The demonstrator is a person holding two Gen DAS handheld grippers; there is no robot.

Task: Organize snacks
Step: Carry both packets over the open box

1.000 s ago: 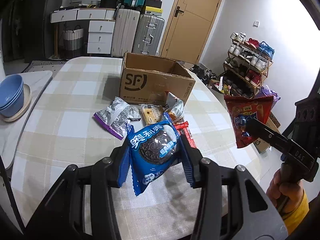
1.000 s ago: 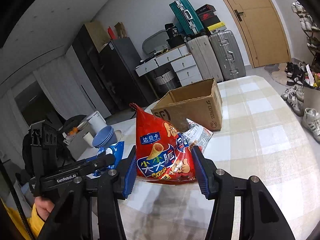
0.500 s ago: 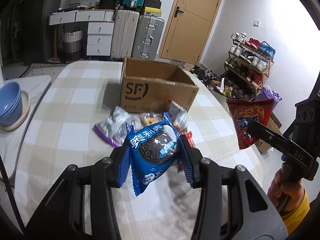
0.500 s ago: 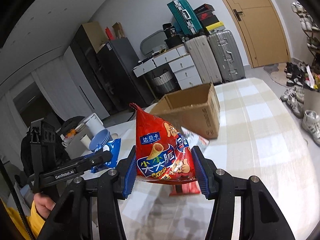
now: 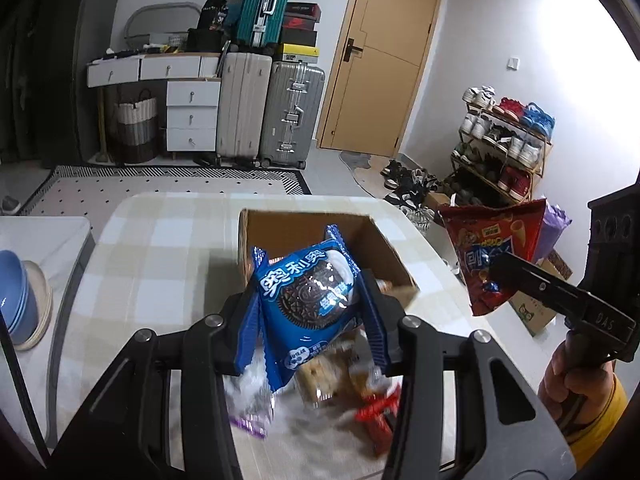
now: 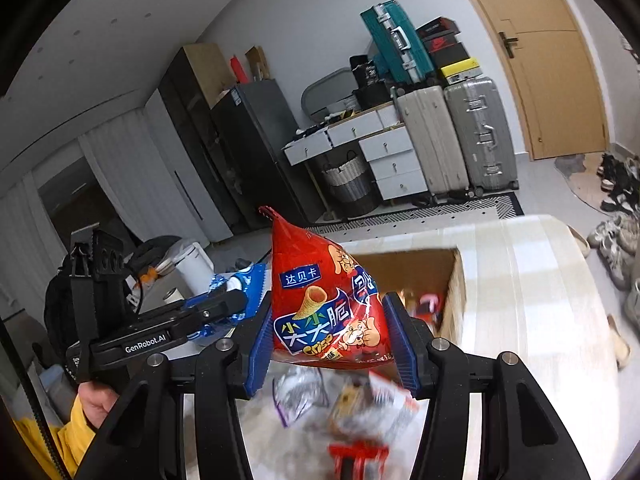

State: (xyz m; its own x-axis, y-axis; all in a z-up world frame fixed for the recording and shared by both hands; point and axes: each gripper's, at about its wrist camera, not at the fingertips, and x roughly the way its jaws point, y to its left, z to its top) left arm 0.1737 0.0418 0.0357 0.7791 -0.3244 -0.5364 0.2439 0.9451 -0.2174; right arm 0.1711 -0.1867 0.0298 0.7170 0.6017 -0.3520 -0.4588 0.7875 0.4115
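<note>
My left gripper (image 5: 310, 320) is shut on a blue Oreo packet (image 5: 308, 300) and holds it in the air just in front of the open cardboard box (image 5: 384, 248). My right gripper (image 6: 332, 340) is shut on a red cone-snack bag (image 6: 320, 300), held above the table beside the box (image 6: 456, 280); the bag also shows at the right of the left wrist view (image 5: 492, 256). Several loose snack packets (image 5: 340, 384) lie blurred on the checked tablecloth (image 5: 152, 248) under both grippers. Some snacks show inside the box.
Stacked blue bowls on a plate (image 5: 20, 300) sit on a white side table at the left. Suitcases (image 5: 272, 112), a white drawer unit (image 5: 188, 116), a door and a shoe rack (image 5: 504, 148) stand beyond the table. A cardboard box (image 5: 532, 312) is on the floor at the right.
Both grippers have risen and moved forward toward the box with their packets; the box is now nearer and seen from above, and the loose snacks have slid below the fingers.
</note>
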